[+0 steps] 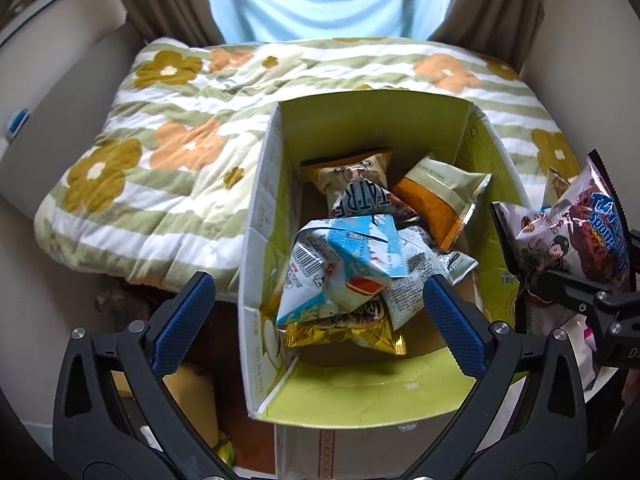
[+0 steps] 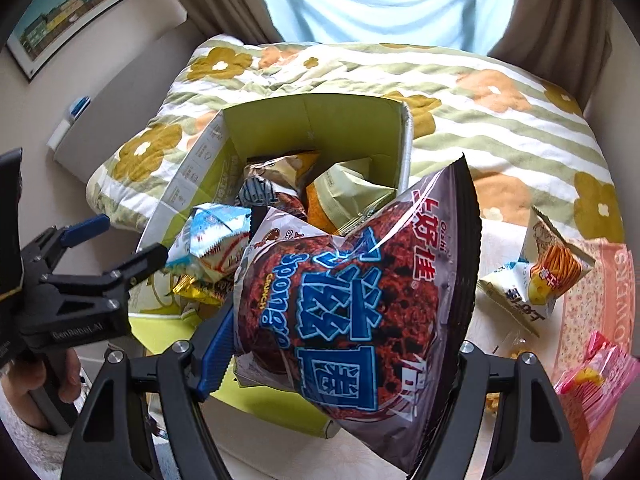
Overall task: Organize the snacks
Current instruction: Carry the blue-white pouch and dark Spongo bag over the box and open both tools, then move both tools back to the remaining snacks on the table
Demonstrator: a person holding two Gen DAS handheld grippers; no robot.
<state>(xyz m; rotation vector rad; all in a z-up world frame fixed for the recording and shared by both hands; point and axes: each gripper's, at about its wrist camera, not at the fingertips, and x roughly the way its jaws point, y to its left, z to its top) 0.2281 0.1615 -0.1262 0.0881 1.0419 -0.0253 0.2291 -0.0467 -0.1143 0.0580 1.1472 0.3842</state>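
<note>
Two tongs working — right tongs (image 2: 340,356) gripping Sponge Crunch bag (image 2: 360,300), left tongs (image 1: 316,320) gaping wide, empty; probably needing release w/ bag fully over box (image 1: 400,396).

Both grippers are built from matte black plastic arms joined by silver round-headed screws. The left gripper (image 1: 318,312) is fitted with blue ribbed pads (image 1: 182,322) on its fingers, as is the right gripper (image 2: 340,320). White "GenRobot.AI" lettering is printed on the left body, and bare skin is seen on the hand (image 2: 44,384) below it
</note>
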